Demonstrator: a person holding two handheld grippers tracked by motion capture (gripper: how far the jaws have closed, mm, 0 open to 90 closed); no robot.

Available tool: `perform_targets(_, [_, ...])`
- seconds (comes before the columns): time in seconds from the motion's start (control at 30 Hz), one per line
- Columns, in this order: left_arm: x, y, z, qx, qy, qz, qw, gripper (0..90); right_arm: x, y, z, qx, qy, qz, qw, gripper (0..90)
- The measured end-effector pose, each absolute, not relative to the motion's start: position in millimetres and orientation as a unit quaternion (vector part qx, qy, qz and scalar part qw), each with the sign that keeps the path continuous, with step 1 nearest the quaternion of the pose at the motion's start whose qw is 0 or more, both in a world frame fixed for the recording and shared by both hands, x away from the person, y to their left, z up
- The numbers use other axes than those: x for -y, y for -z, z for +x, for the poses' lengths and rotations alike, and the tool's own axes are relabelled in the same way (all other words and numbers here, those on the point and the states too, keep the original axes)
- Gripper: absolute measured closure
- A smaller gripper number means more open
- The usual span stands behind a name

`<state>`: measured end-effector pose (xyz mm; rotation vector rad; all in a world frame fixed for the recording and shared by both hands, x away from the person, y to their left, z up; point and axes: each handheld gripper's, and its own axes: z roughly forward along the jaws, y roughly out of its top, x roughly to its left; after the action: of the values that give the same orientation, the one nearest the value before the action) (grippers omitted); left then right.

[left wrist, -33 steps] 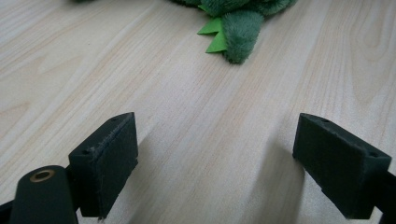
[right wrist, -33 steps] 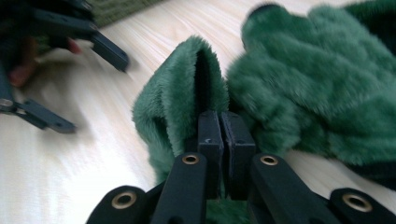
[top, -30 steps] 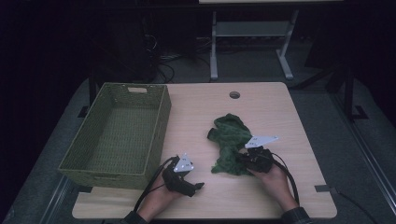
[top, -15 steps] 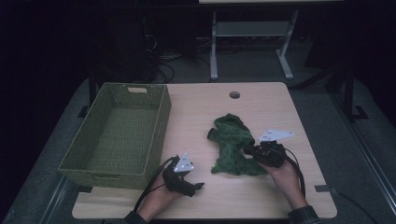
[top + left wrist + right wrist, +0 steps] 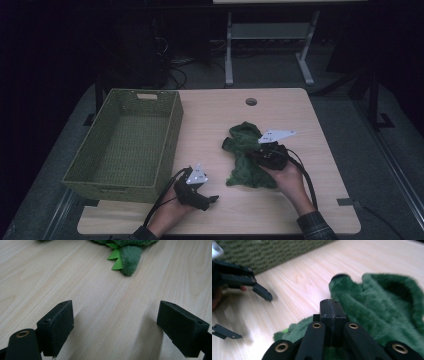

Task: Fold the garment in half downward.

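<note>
A green plush toy (image 5: pixel 241 140) lies crumpled on the wooden table (image 5: pixel 215 110), right of the middle. My right gripper (image 5: pixel 255 158) is over its right side. In the right gripper view its jaws (image 5: pixel 332 306) are pressed together, with green fur (image 5: pixel 382 305) bunched under and around them, so it is shut on the plush. My left gripper (image 5: pixel 213 199) rests near the table's front edge, left of the plush. In its own view the left gripper (image 5: pixel 116 312) stands wide open over bare wood, and a furry limb with light green spikes (image 5: pixel 126 260) lies beyond it.
A woven green basket (image 5: pixel 125 95) with nothing in it stands on the left half of the table; its wall (image 5: pixel 262 252) shows in the right gripper view. A round cable hole (image 5: pixel 251 101) sits near the back edge. Bare wood lies between basket and plush.
My right hand has shifted slightly and lifted a little at the plush's right side. The left hand and the basket have stayed put.
</note>
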<state>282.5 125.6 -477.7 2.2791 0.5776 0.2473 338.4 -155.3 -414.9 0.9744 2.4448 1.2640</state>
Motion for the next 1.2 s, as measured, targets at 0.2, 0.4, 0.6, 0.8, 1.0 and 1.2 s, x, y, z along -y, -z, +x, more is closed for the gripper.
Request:
perform_targets(0.2, [-126,478,282,-0.228,-0.095,0.892,0.379,13.4,155,435,340,-0.848,-0.390,0.348,0.086,90.0])
perform_targets(0.4, [-125,478,282,-0.228,-0.095,0.892,0.380,13.4,151,446,338,-0.858,-0.370,0.349,0.071,90.0])
perform_targets(0.6, [-125,478,282,-0.228,-0.095,0.892,0.379,13.4,148,456,339,-0.869,-0.337,0.359,0.050,90.0])
perform_targets(0.8, [-125,478,282,-0.228,-0.095,0.892,0.380,13.4,147,456,337,-0.874,-0.324,0.359,0.048,90.0])
perform_targets(1.0, [-125,478,282,-0.229,-0.095,0.891,0.380,13.4,148,457,336,-0.870,-0.335,0.358,0.055,90.0])
perform_targets(1.2, [-125,478,282,-0.228,-0.096,0.892,0.379,13.4,164,437,326,-0.851,-0.387,0.347,0.082,90.0])
